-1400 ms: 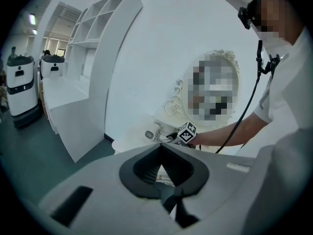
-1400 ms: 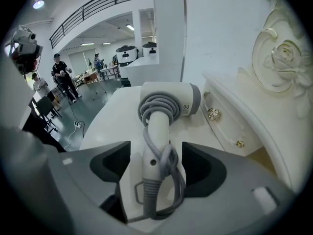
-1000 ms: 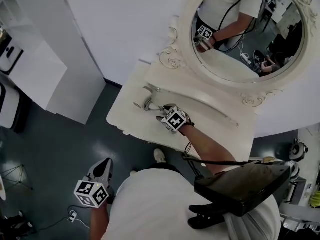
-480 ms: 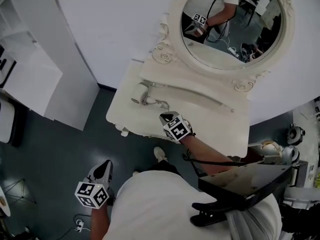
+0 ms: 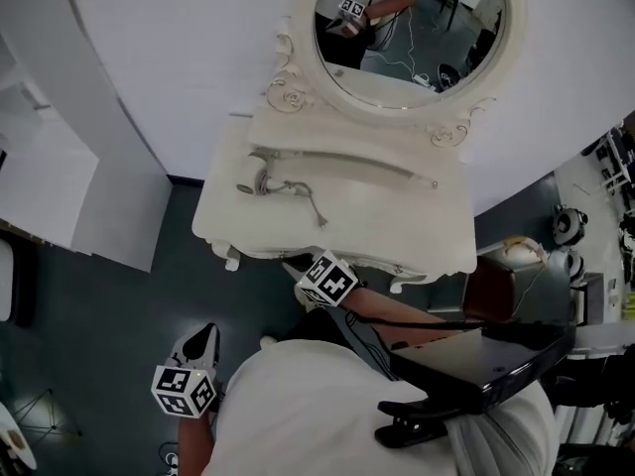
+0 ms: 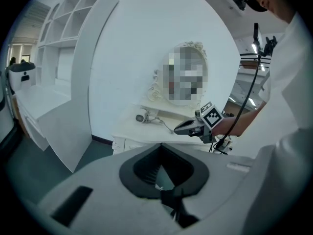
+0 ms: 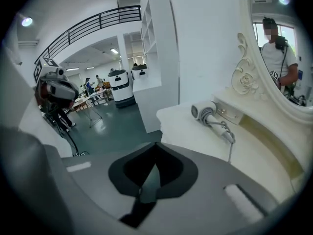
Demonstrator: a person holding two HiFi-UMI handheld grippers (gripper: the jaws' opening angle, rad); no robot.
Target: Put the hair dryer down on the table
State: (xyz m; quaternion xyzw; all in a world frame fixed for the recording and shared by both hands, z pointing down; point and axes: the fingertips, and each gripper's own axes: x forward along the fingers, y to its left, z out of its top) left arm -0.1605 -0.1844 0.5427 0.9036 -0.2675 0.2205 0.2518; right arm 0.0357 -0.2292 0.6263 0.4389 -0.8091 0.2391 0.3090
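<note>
The white hair dryer point(image 5: 258, 176) lies on its side at the left end of the cream dressing table point(image 5: 397, 236), its cord trailing toward the middle; nothing touches it. It also shows in the left gripper view point(image 6: 142, 117) and in the right gripper view point(image 7: 208, 112). My right gripper point(image 5: 296, 267) hangs just off the table's front edge, well back from the dryer, shut and empty; the left gripper view catches it from the side point(image 6: 178, 129). My left gripper point(image 5: 204, 336) is low at my left side over the floor, jaws together, holding nothing.
An oval mirror point(image 5: 407, 28) in an ornate frame stands at the back of the table. A white shelf unit point(image 5: 69, 196) is to the left on the dark floor. A black box point(image 5: 486, 360) hangs at my chest.
My right gripper has drawn back from the hair dryer to beyond the table's front edge and closed its jaws. The dryer stays on the table. The left gripper has hardly moved.
</note>
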